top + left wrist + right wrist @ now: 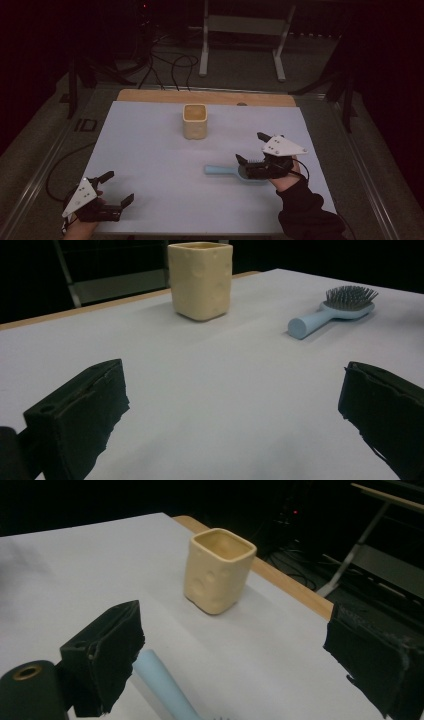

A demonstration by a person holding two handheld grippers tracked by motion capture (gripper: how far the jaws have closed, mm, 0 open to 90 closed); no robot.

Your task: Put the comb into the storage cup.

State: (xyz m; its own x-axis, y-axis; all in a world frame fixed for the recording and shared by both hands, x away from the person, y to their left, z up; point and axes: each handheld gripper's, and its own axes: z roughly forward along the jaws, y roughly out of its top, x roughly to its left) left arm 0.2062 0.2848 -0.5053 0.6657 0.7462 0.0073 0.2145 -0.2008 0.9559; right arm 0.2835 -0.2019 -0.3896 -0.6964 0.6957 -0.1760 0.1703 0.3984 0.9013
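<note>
Right hand-held gripper (251, 147) hovered directly over the bristle head of the pale blue plastic hairbrush (223, 170), jaws spread wide and clamped on nothing; seen in its own view straddling the round blue handle (162, 685) with open air between the pads. Left hand-held gripper (119, 187) idled near the front-left corner of the white tabletop sheet (150, 150), jaws likewise apart, well clear of everything. Judged an early stage: brush not yet grasped, not lifted, lying flat on the sheet at centre-right, and everything that mattered left to do — closing on it, raising it, and probably dropping it into the cream-yellow square ceramic cup (194, 121), which stood upright and seemingly empty farther back, well apart from the brush. Long axis of the brush ran roughly across the table, handle end pointing toward the person's left, bristle head (350, 296) toward the right with bristles facing up; exact contact with the jaws hard to tell in the dim high view.
</note>
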